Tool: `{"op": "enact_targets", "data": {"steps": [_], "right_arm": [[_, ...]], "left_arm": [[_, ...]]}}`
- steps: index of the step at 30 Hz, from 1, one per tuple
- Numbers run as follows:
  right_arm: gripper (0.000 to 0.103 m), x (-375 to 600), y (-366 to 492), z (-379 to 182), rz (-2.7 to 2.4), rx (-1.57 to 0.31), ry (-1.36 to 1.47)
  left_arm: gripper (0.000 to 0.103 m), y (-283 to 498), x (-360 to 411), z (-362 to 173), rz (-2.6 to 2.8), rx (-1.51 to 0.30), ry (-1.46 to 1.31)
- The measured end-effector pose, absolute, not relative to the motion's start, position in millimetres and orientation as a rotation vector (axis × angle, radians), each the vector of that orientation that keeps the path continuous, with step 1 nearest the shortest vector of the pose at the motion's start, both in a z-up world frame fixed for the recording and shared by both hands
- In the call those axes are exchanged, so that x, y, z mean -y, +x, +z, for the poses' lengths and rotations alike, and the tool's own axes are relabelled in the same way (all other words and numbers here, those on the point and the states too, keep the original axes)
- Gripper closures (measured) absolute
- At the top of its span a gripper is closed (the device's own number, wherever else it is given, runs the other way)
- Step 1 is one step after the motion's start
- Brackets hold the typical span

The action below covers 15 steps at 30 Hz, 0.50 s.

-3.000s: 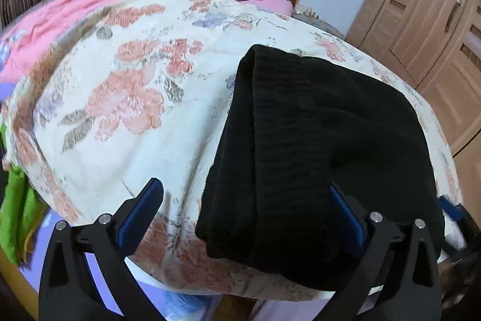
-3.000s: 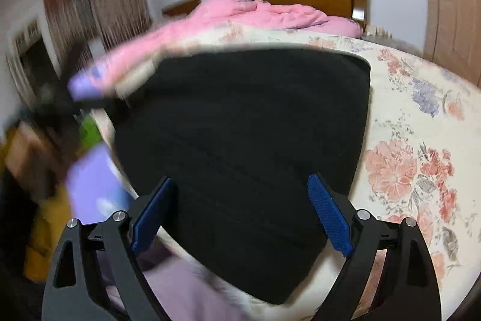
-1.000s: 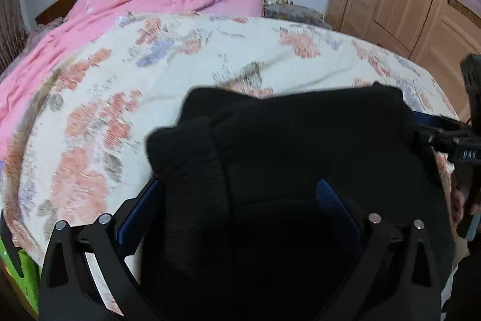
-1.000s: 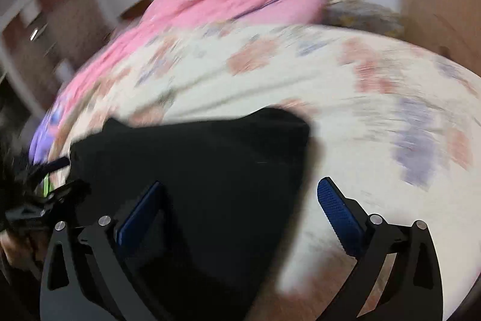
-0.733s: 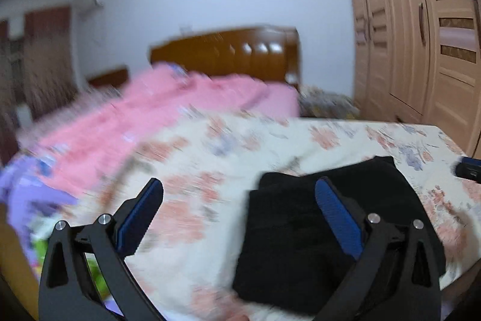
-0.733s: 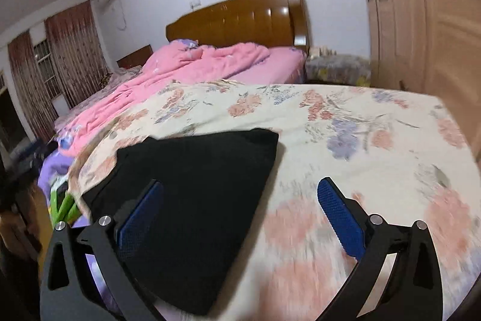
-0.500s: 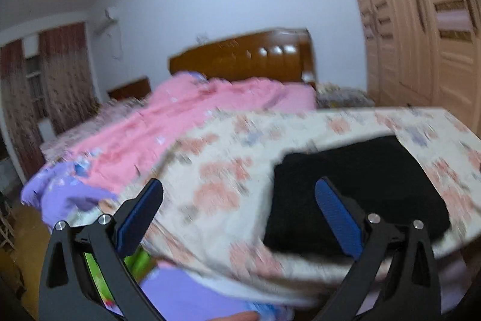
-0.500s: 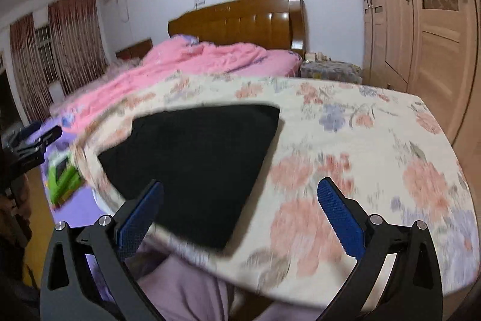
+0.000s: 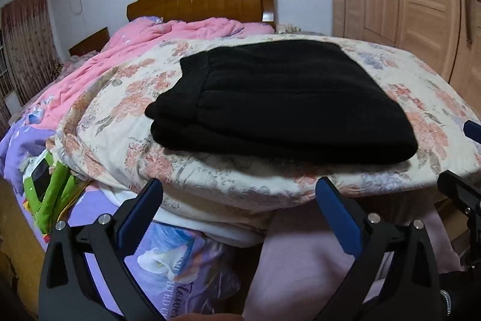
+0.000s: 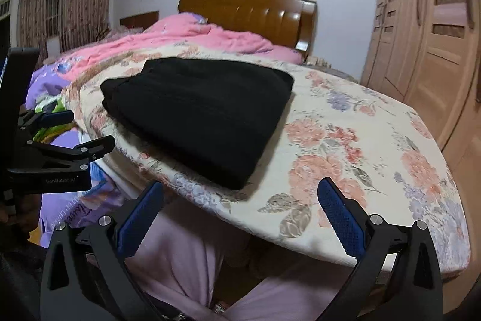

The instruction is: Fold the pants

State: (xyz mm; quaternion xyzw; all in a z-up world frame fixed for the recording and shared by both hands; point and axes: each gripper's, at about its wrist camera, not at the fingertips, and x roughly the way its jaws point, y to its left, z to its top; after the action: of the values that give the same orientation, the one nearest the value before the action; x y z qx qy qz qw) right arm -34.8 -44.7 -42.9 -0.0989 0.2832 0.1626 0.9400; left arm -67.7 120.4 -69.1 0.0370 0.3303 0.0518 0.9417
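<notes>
Left wrist view: black pants (image 9: 279, 104) folded into a thick stacked rectangle on the floral quilt (image 9: 126, 116), close to the near edge of the bed. Left gripper (image 9: 240, 209) spread wide, empty, short of the quilt edge. Right gripper (image 10: 240, 209) likewise agape and holding nothing, well clear of the garment. Looks soft, limp and fairly bulky, probably a knit or fleece, though the dark cloth hides its texture; likely light, not slippery, prone to sagging and unfolding if lifted by one corner. Best pinched through all layers at the near folded edge, one grip toward each end. Fold appears complete.
</notes>
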Motion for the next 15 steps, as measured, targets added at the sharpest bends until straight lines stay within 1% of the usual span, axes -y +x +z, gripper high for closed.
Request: {"op": "enact_targets", "data": {"steps": [4,15], "right_arm": [[0.004,48.8,-36.0,-37.9,0.314,-0.557,-0.193],[0.004,47.5,-35.5,-38.4,0.317,-0.562,-0.196]], "left_arm": [[0.002,-70.0,-117.5,-66.1,0.114,-0.638,0.088],[0.002,-69.7,-114.9,-63.0,0.098,-0.636,0.099]]}}
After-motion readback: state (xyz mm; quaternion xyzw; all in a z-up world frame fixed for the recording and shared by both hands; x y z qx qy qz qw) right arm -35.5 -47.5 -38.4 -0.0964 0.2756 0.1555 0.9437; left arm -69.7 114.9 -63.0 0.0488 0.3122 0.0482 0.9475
